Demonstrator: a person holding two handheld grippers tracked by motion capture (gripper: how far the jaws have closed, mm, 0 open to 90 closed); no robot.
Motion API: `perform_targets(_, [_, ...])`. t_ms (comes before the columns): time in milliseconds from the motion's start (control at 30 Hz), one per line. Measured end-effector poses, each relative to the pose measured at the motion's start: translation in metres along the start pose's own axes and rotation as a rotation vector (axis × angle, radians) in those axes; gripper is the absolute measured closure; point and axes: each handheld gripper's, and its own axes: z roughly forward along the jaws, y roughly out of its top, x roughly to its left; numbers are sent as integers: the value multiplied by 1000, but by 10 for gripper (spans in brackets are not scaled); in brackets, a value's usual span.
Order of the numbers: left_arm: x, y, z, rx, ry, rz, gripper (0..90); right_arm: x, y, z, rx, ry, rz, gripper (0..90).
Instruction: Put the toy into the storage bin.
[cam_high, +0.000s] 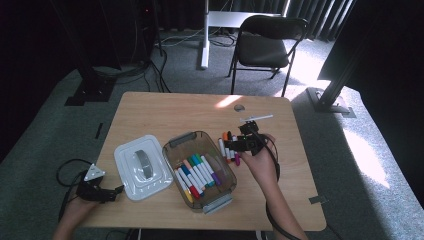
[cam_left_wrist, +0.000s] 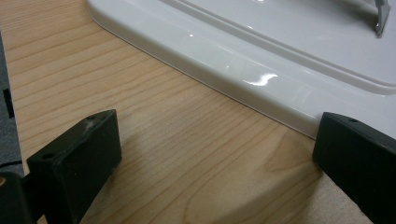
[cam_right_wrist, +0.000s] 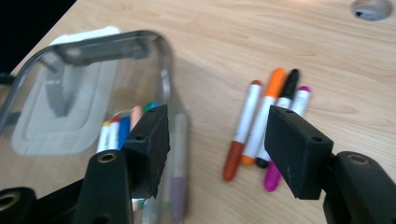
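Observation:
A clear plastic container (cam_high: 220, 192) in the middle of the wooden table holds several coloured markers (cam_high: 197, 172). More markers (cam_high: 226, 146) lie loose on the wood just right of it. My right gripper (cam_high: 239, 145) hovers over these loose markers, open with nothing between its jaws. In the right gripper view, the gripper (cam_right_wrist: 219, 126) looks down on the red, orange, black and pink markers (cam_right_wrist: 266, 116) and the container's rim (cam_right_wrist: 93, 44). The white lid (cam_high: 142, 167) lies left of the container. My left gripper (cam_high: 117, 191) rests open at the lid's near left corner, with bare wood between its jaws (cam_left_wrist: 217, 135) and the lid's edge (cam_left_wrist: 261, 60) just ahead.
A white pen (cam_high: 256, 118) lies behind the right gripper. A cable hole (cam_high: 239, 107) sits near the table's far edge. A black folding chair (cam_high: 265, 45) stands beyond the table. Cables trail from both grippers over the table's near edge.

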Motion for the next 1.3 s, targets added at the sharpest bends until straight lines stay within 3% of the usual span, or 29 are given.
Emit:
perform_targets(333, [0, 0, 0, 2, 0, 2, 17, -45, -10, 15, 32, -60, 106, 414])
perform_targets(533, [0, 0, 0, 1, 0, 1, 17, -66, -16, 33, 52, -57, 176, 423])
perform_targets(667, [0, 0, 0, 1, 0, 1, 17, -71, -18, 45, 66, -55, 198, 371])
perform_targets(900, [0, 0, 0, 1, 0, 1, 17, -71, -18, 63, 97, -31, 202, 126])
perform_targets(1033, [0, 0, 0, 1, 0, 1, 17, -71, -17, 71, 121, -70, 196, 118])
perform_targets(1133, [0, 0, 0, 1, -1, 0, 17, -74, -18, 77, 141, -106, 197, 139])
perform_targets(1233, [0, 0, 0, 1, 0, 1, 17, -78, -19, 84, 142, -122, 208, 256])
perform_targets(1267, [0, 0, 0, 1, 0, 1, 17, -80, -19, 85, 149, -124, 212, 358])
perform_targets(1300, [0, 0, 0, 1, 0, 2, 17, -82, -19, 87, 151, -121, 229, 376])
